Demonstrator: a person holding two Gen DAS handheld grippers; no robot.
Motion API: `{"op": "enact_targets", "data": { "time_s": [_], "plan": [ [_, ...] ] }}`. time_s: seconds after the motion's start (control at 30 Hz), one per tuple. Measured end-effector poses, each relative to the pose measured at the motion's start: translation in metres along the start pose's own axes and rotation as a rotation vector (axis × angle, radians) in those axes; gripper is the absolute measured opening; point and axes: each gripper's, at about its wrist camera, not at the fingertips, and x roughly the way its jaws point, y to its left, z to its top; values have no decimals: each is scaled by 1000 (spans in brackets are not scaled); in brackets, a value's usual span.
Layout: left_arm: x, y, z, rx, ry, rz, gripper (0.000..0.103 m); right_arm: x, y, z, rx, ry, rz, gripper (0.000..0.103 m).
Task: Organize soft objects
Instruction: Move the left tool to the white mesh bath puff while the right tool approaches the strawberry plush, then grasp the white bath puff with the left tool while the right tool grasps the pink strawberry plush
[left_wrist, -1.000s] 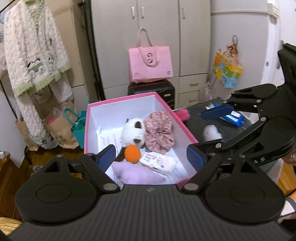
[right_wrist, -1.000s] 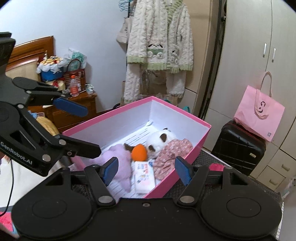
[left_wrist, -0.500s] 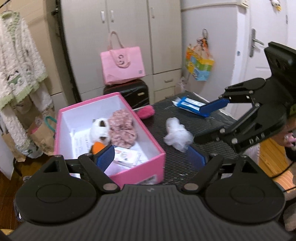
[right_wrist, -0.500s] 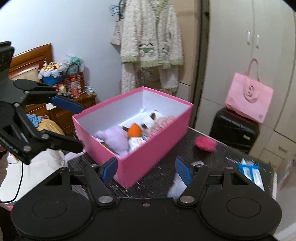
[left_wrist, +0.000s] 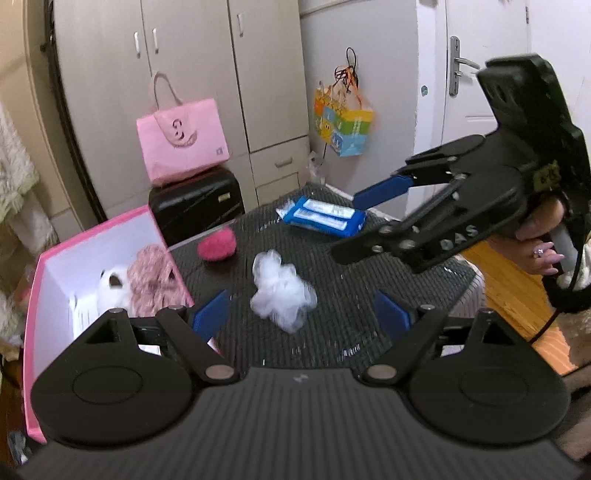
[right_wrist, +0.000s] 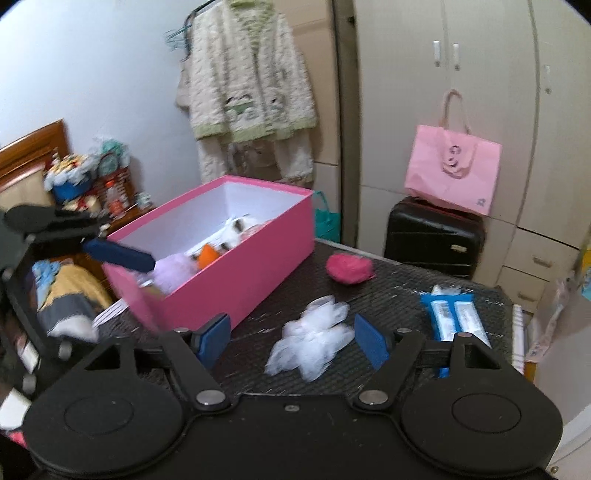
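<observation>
In the left wrist view, the left tool (left_wrist: 301, 315) is seen spread wide and nothing is held between its blue pads. The white mesh puff (left_wrist: 282, 290) lies on the dark desk (left_wrist: 351, 332) just ahead, between the two pads. The pink pompom (left_wrist: 217, 244) and the blue tissue packs (left_wrist: 322, 216) are placed farther away. The pink box (left_wrist: 37, 295) stands at the left, with a plush toy (left_wrist: 112, 284) inside. The right tool (left_wrist: 380, 192) is seen above the desk, also spread and empty.

In the right wrist view, the right tool (right_wrist: 291, 339) is held open, and the mesh puff (right_wrist: 312, 338) lies between its pads, not touched. The pink box (right_wrist: 236, 273) stands at the left of it.
</observation>
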Motion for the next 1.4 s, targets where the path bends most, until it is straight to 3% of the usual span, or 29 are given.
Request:
{"op": "enact_targets", "data": {
  "time_s": [0.13,0.33,0.6,0.73,1.07,1.17,1.27,1.33,1.4],
  "plan": [
    [23,-4,9,-14,-17,24,86,17,-16,8,6,-7,-9,79],
    [60,0,17,-111,-29,16,86,48,-45,15,28,3,24,79],
    [117,0,12,-156,11,99,86,81,-72,18,15,0,52,79],
    [133,-2,10,-170,-15,147,86,101,-79,17,-47,-2,65,79],
    [181,-3,-7,-213,30,223,85,169,-95,37,-101,48,190,79],
    [197,-4,-12,-185,64,289,83,192,-100,37,-98,92,211,79],
    [205,2,-16,-202,82,286,77,211,-101,34,-116,115,216,79],
    [208,5,-18,-219,87,292,61,222,-102,33,-125,123,213,79],
    [208,7,-20,-229,80,278,56,231,-103,32,-128,132,207,79]
  ]
}}
